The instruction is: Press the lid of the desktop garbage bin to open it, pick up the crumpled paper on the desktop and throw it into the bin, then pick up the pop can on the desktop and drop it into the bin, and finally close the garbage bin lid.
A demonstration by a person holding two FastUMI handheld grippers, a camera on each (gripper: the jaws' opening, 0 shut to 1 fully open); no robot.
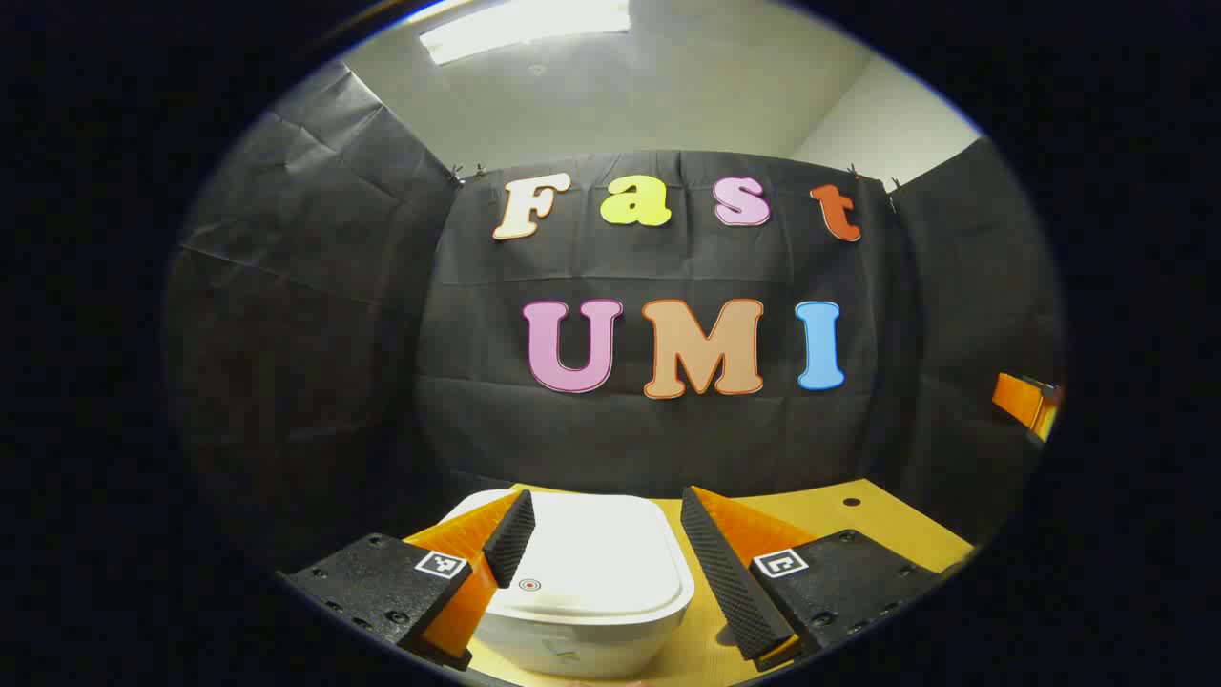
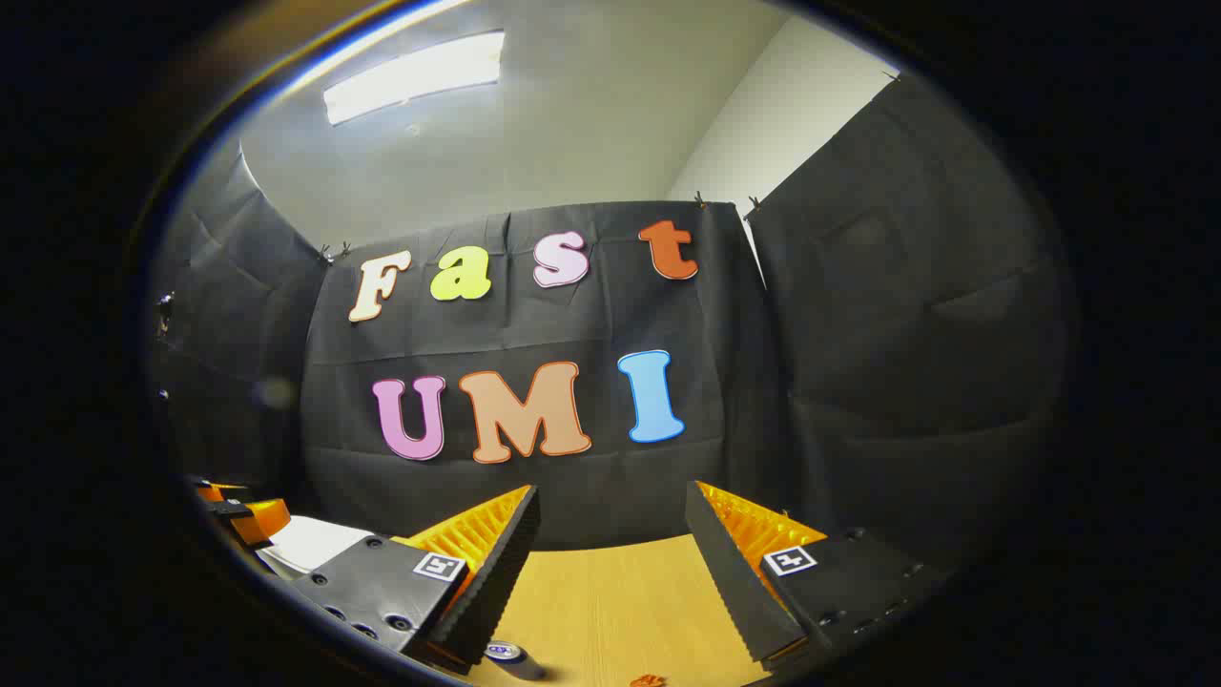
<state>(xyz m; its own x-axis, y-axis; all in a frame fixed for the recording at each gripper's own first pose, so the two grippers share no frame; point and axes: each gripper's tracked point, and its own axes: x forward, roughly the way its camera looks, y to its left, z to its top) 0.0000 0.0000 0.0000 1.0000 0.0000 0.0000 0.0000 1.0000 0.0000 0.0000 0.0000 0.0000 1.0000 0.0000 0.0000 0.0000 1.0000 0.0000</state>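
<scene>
The white desktop bin (image 1: 572, 639) stands on the wooden table right below my left gripper (image 1: 606, 501), and its lid (image 1: 601, 558) lies flat and closed. A small red ring mark (image 1: 529, 584) sits near the lid's front left. My left gripper is open and hovers over the lid, with its fingers spread across the lid's width. My right gripper (image 2: 612, 494) is open above bare table, nothing between its fingers. The dark pop can (image 2: 510, 656) shows partly at the bottom, just beside the right gripper's left finger. The bin (image 2: 310, 542) also shows at far left.
The wooden table (image 2: 620, 601) runs back to the black cloth wall. A small orange scrap (image 2: 649, 680) lies at the bottom edge. The right gripper (image 1: 1025, 405) shows at the far right of the left gripper view, the left gripper (image 2: 238, 515) low left in the right gripper view.
</scene>
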